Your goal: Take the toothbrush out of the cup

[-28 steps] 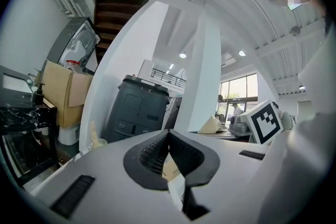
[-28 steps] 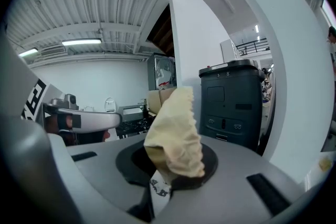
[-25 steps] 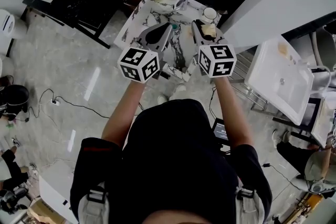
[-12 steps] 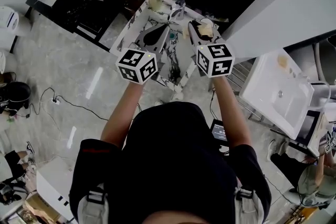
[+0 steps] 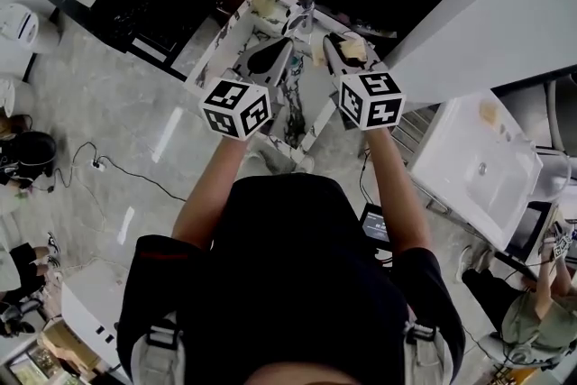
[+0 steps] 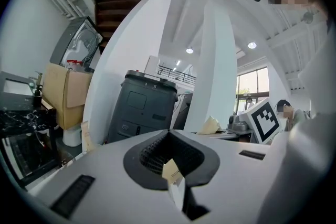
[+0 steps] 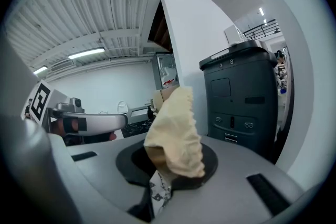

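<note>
A small marble-patterned table (image 5: 223, 41) stands in front of me in the head view. At its far edge are a beige cup (image 5: 267, 3) and a clear glass (image 5: 305, 13). I cannot make out a toothbrush. My left gripper (image 5: 288, 47) hovers over the table, shut with nothing held. In the left gripper view the left gripper (image 6: 169, 135) has its jaws together, with only a small cream tag (image 6: 171, 170) at the seam. My right gripper (image 5: 335, 45) is beside it, shut on a pale yellow cloth (image 5: 354, 51). In the right gripper view the cloth (image 7: 176, 134) stands up from the right gripper (image 7: 167, 173).
Past the table stands a dark grey machine (image 6: 144, 107) against a white pillar (image 6: 215, 60), with a cardboard box (image 6: 65, 94) to its left. A black rack (image 5: 144, 0) is on the left. A white sink (image 5: 478, 162) is on the right. Cables (image 5: 99, 167) lie on the floor.
Both grippers have shifted together a little across the marble table. The left stays shut and empty, and the right keeps its hold on the cloth.
</note>
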{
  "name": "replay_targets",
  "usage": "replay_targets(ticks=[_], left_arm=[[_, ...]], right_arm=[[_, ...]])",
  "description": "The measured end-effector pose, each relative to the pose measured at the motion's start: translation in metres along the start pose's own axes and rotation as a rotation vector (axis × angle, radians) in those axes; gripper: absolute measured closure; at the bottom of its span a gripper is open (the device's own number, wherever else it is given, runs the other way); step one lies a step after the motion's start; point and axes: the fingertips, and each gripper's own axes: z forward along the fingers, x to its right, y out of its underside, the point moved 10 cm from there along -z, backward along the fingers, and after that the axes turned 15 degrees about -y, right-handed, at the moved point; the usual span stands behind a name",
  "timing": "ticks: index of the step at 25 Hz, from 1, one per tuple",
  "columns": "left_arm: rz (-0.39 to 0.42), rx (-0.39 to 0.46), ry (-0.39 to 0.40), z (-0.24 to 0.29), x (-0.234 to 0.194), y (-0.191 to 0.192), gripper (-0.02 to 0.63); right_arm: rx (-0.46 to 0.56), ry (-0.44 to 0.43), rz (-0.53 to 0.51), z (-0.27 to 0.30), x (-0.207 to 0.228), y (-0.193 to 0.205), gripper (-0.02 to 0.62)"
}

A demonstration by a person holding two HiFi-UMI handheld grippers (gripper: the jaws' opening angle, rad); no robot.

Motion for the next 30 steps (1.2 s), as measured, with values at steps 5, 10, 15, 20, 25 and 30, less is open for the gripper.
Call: replay_targets(ticks=[5,10,15,20,25,30], left_arm=[[-0.016,0.004,-0.009,0.010,-0.002,-0.001,0.594],[-0.004,-0.001,0.018,0.016,-0.010,-0.004,0.594],[-0.014,-0.005,0.046,0.024,-0.032,-0.007,0.594],[-0.013,-0.030,0.099,0.032,-0.059,-0.008,0.594],[-0.017,-0.051,0.136,0.040,-0.096,-0.013,0.594],[-0.029,-0.065,0.160,0.047,-0.134,-0.021,0.594]], right_arm=[[0.017,0.004,0.009,0.002,0.010,-0.002,0.540],[0.032,0.033,0.025,0.011,0.014,-0.004,0.540],[0.028,0.062,0.027,0.029,0.009,-0.007,0.540],[0.017,0.087,0.042,0.058,0.001,-0.009,0.540],[0.010,0.113,0.058,0.096,-0.008,-0.010,0.540],[0.013,0.150,0.071,0.129,-0.015,-0.016,0.540]])
